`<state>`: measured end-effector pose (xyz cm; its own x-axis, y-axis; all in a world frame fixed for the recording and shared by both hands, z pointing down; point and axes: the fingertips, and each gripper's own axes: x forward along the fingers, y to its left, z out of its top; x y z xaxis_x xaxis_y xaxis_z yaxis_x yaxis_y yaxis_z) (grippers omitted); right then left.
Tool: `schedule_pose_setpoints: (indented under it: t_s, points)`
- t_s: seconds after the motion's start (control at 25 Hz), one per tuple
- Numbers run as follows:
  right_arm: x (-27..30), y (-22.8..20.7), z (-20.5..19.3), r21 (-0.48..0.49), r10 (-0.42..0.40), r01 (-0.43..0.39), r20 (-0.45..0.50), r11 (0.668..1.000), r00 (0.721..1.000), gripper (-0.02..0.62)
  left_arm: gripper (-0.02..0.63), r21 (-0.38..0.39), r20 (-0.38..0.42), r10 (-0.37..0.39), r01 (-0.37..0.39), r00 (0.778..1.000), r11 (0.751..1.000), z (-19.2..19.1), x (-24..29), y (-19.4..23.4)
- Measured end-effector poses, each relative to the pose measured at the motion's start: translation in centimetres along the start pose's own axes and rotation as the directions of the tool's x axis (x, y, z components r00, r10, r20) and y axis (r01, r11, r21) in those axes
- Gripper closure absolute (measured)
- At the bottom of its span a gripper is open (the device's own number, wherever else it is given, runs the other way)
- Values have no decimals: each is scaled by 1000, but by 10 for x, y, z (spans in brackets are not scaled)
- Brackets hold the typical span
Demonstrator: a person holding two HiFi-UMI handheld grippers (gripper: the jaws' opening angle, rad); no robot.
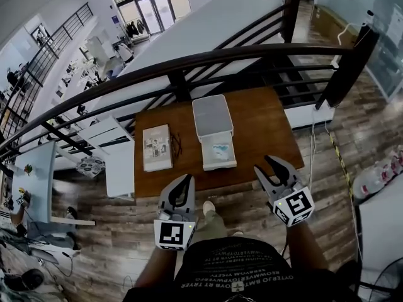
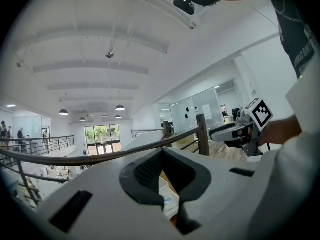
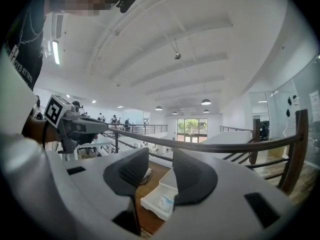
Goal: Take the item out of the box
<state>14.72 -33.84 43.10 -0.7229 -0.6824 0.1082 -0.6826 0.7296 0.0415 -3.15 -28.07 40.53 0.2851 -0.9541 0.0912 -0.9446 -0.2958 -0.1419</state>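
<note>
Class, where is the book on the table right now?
Head view: the book lies on the table's left half, beside the white box's left side.

**What you cannot make out from here**

The item in the open box at your 12 o'clock is a pale bluish scrap, too small to tell. Your left gripper covers all but a sliver of that box in its own view. The dark tangle at the booklet's 3 o'clock is too small to name. The head view's lower edge cuts off your forearms.
</note>
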Motion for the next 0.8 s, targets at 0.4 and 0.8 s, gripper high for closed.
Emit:
schedule_pose_setpoints:
  t_s: [0.4,0.8]
  points:
    - [61,3,-15,15,35,-34,-65,999,997,445,600,-7,-20,14,-15,1000,1000,-10,23,47]
    - [121,-4,-56,79,65,-54,-145,995,987,445,600,-21,-40,28,-29,999,999,-25,54,90]
